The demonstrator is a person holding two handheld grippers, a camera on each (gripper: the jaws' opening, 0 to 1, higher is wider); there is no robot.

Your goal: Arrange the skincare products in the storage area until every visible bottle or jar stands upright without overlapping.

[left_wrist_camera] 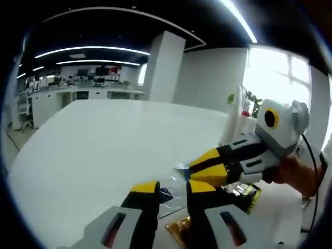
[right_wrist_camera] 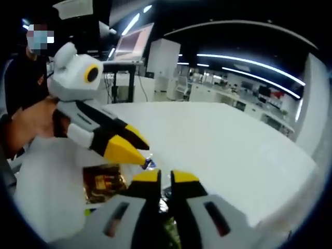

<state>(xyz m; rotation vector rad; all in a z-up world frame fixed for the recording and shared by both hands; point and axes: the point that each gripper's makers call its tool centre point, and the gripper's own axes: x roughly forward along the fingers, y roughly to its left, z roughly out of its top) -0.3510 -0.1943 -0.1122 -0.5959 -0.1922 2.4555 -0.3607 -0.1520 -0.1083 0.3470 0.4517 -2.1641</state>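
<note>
1. A wide white table (left_wrist_camera: 104,150) carries everything; in the right gripper view it (right_wrist_camera: 233,155) runs out to a rounded far edge.
2. Most of its top is bare, glossy white that reflects the ceiling lights.
3. A gold packet (left_wrist_camera: 181,228) lies flat on it at the near edge in the left gripper view.
4. A second gold-and-dark packet (left_wrist_camera: 244,192) lies just to the right of that one.
5. In the right gripper view a flat gold-brown packet (right_wrist_camera: 104,182) with printed panels lies on the table.
6. A crumpled clear wrapper (left_wrist_camera: 168,197) lies on the table beside the packets; its contents cannot be told.
</note>
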